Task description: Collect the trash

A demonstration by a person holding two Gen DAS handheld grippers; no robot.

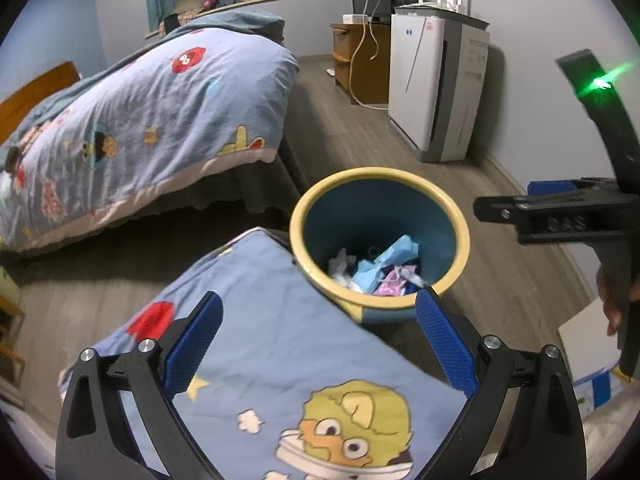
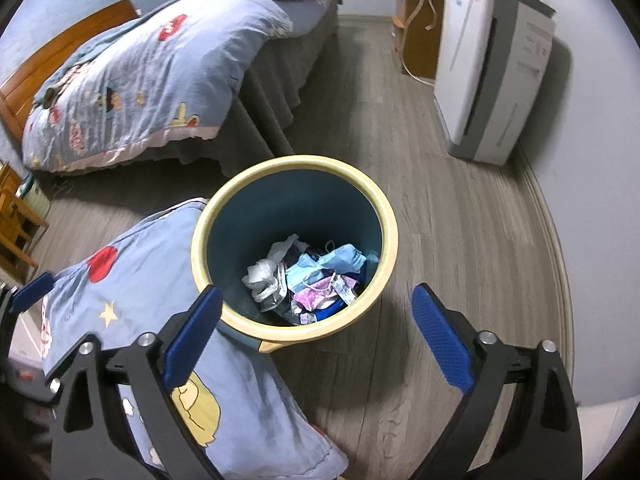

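A blue bin with a yellow rim stands on the wood floor beside a blue cartoon-print pillow. Crumpled trash, white, light blue and pink, lies at its bottom. My left gripper is open and empty above the pillow, its right finger near the bin's front rim. My right gripper is open and empty above the bin's front rim. The right gripper's body also shows at the right edge of the left wrist view.
A bed with a cartoon quilt is at the left. A white air purifier and a wooden cabinet stand along the right wall. A wooden chair is at far left. A white box lies at right.
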